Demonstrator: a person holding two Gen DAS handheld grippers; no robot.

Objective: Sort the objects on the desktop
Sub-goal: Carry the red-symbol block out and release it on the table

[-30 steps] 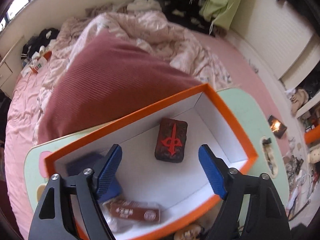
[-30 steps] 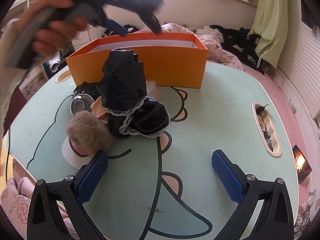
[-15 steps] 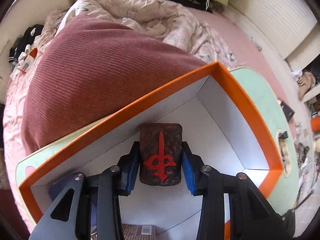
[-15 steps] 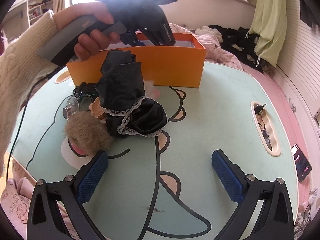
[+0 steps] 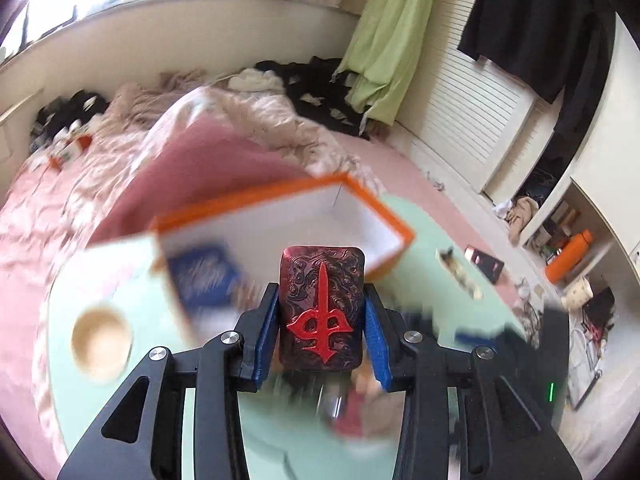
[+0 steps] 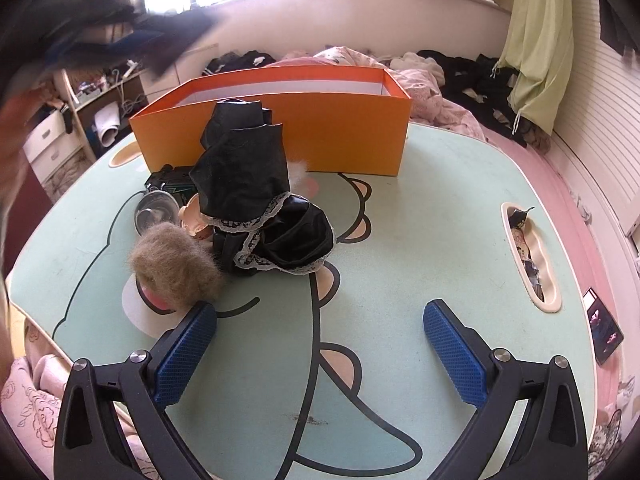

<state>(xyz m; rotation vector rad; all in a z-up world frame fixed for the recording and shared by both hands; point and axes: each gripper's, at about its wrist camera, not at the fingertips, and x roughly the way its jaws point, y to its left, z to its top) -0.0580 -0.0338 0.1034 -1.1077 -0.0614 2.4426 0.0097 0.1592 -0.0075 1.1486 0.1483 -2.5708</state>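
Left wrist view, centre of frame: the left gripper (image 5: 322, 316) pinches a dark red tile (image 5: 322, 308) bearing a raised red emblem, its blue pads (image 5: 267, 330) pressed flat against the tile's two long sides. The tile sits upright between the jaws and clear of everything behind it. The background is smeared by motion. Above and behind the tile lies the orange box (image 5: 396, 228), white inside, with a blue packet (image 5: 204, 276) blurred at its left end — whether the packet is inside the box or at its rim cannot be told.

Right wrist view: the right gripper (image 6: 320, 348) hangs at the lower edge with its jaws spread wide and nothing between them, above the bare mint-green table (image 6: 440, 220). In mid-frame a heap remains on the table: a black lace-trimmed garment (image 6: 260, 208), a tuft of brown fur (image 6: 176, 268) at its lower left, and a small clear glass cup (image 6: 154, 210) beside a dark case (image 6: 172, 180), all just in front of the box's long wall. The left hand appears only as a dark blur in the upper left corner.

Step in hand, as judged — the tile is being carried, out of the box. The next move calls for choosing a free spot for it, lowering it level, and only then releasing; the firm side grip looks secure for the transfer.
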